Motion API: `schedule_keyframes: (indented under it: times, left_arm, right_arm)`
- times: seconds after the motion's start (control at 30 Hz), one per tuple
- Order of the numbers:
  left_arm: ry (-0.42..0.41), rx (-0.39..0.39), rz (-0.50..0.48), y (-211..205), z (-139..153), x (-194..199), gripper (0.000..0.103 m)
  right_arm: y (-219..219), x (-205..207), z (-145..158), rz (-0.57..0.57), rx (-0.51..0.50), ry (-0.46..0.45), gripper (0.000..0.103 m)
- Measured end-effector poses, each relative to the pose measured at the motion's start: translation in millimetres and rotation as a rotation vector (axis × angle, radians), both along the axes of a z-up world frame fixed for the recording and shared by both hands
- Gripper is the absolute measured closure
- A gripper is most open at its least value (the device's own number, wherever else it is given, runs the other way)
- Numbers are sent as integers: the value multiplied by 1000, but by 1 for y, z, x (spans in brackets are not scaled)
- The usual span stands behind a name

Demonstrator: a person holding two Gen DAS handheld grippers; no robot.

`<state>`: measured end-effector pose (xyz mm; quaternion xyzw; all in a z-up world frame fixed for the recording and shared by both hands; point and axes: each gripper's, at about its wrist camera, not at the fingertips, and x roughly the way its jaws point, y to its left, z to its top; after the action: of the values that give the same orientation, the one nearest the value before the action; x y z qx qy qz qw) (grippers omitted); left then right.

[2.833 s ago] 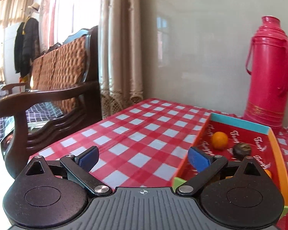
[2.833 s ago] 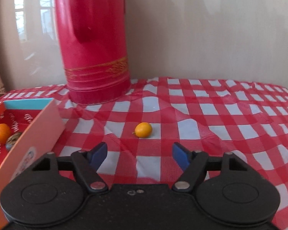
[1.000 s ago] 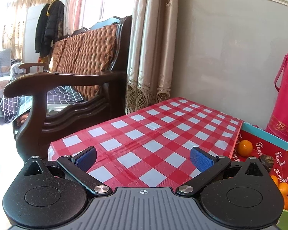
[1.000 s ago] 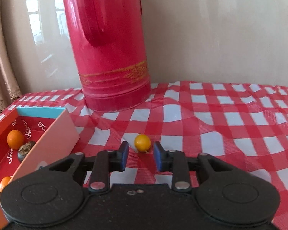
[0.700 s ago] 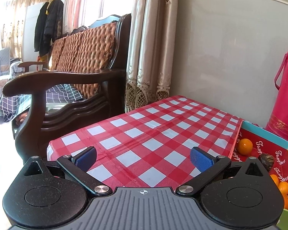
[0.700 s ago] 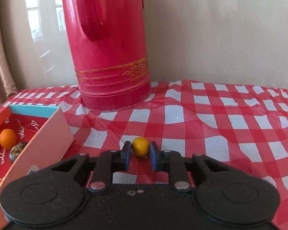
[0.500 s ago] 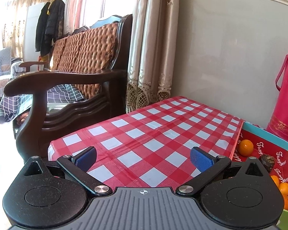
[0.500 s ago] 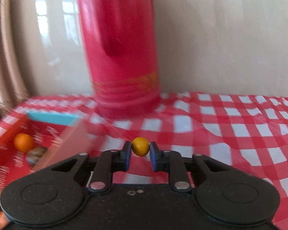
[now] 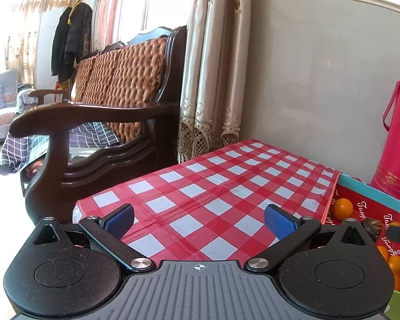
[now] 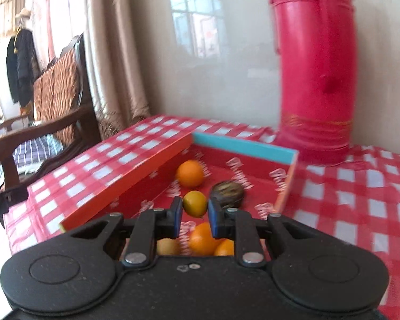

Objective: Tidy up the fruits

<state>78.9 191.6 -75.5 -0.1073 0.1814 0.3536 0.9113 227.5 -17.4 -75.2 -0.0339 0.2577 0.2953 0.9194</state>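
My right gripper (image 10: 195,208) is shut on a small yellow-orange fruit (image 10: 195,203) and holds it above the open red box (image 10: 242,145). In the box lie an orange (image 10: 190,173), a dark brown fruit (image 10: 227,192) and several oranges (image 10: 203,238) near my fingers. My left gripper (image 9: 198,217) is open and empty over the red checked tablecloth (image 9: 221,186), left of the box (image 9: 370,194), where an orange (image 9: 342,208) and the dark fruit (image 9: 372,228) show.
A tall pink-red thermos (image 10: 316,74) stands behind the box against the wall; it also shows in the left wrist view (image 9: 398,146). A dark wooden armchair (image 9: 93,122) stands beyond the table's left edge, with curtains (image 9: 213,74) behind.
My right gripper closed on the small fruit on the cloth, lifted it and swung left over the box. The left gripper has barely moved.
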Motion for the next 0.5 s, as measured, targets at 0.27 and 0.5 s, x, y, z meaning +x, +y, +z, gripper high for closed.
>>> schedule_keyframes:
  times: [0.27, 0.5]
  left_arm:
    - [5, 13, -41, -8, 1, 4, 0]
    - [13, 86, -162, -34, 5, 13, 0]
  right_arm:
    - [1, -10, 3, -62, -4, -2, 69]
    - [-50, -45, 18, -247, 26, -46, 22]
